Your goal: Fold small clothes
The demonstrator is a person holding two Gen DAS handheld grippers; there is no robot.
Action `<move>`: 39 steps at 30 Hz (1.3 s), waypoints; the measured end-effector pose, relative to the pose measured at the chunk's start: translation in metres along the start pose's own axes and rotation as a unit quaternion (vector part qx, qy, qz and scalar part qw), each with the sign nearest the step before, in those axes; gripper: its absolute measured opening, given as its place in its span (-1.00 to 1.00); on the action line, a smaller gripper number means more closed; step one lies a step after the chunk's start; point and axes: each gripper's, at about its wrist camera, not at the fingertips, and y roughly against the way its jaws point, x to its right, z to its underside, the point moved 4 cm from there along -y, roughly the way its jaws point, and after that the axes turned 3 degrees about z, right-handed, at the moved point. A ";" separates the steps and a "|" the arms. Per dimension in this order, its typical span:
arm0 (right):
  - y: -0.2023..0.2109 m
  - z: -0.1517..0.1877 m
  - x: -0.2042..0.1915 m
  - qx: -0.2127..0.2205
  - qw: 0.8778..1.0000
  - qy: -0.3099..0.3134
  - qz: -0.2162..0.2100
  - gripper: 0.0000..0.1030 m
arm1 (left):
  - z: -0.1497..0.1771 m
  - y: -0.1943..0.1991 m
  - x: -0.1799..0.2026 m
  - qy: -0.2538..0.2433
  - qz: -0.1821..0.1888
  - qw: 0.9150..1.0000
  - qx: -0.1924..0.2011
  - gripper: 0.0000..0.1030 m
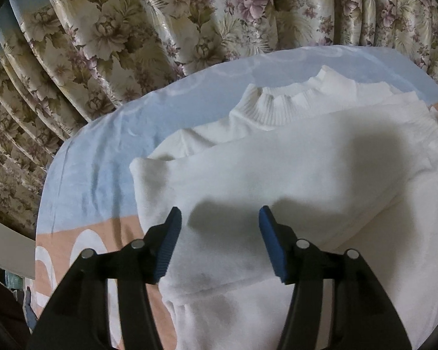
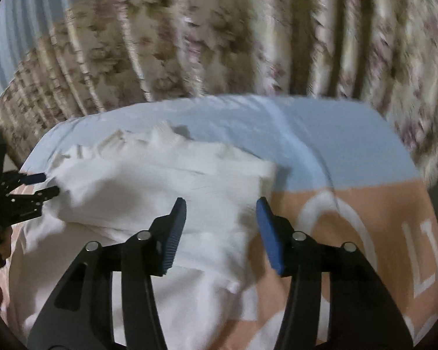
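A white knit sweater (image 1: 277, 160) with a ribbed high collar (image 1: 280, 105) lies on the bed sheet (image 1: 102, 151), its sides folded in over the body. My left gripper (image 1: 220, 213) hovers open over the sweater's left folded edge, with nothing pinched between its blue pads. In the right wrist view the sweater (image 2: 149, 192) fills the left half. My right gripper (image 2: 221, 204) is open above its right edge, where cloth meets sheet. The left gripper (image 2: 48, 185) also shows there at the far left, at the sweater's other side.
The sheet is pale blue at the far end and peach (image 2: 365, 204) with white rings and letters nearer me. A floral curtain (image 1: 160, 29) hangs close behind the bed. A white curved edge (image 1: 3, 242) sits at the far left of the left wrist view.
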 end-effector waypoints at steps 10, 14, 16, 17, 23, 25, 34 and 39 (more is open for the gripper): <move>-0.045 0.030 -0.015 -0.043 0.996 0.072 0.021 -0.21 | 0.008 -0.011 -0.011 0.022 0.009 1.000 -0.008 0.30; -0.039 0.030 -0.009 -0.046 0.998 0.052 0.004 -0.16 | 0.011 -0.005 -0.013 0.040 0.008 0.999 -0.011 0.29; -0.023 0.027 -0.010 -0.031 0.999 0.030 -0.026 0.10 | 0.011 0.007 -0.013 0.048 0.006 0.999 -0.007 0.37; -0.014 0.025 -0.010 -0.024 0.999 0.017 -0.041 0.40 | 0.012 0.018 -0.014 0.054 0.007 0.998 0.001 0.55; 0.028 0.023 -0.018 0.004 0.997 -0.038 -0.063 0.94 | 0.030 0.063 -0.017 0.118 0.008 0.993 0.019 0.97; 0.033 0.032 -0.026 -0.010 0.997 -0.055 -0.045 0.94 | 0.040 0.072 -0.015 0.140 0.013 0.990 0.015 0.97; 0.059 0.069 -0.066 -0.040 0.999 -0.027 -0.011 0.94 | 0.090 0.099 0.003 0.172 -0.010 0.985 0.010 0.96; 0.086 0.074 -0.075 -0.017 1.000 -0.012 0.008 0.94 | 0.103 0.128 0.003 0.185 -0.005 0.982 0.038 0.96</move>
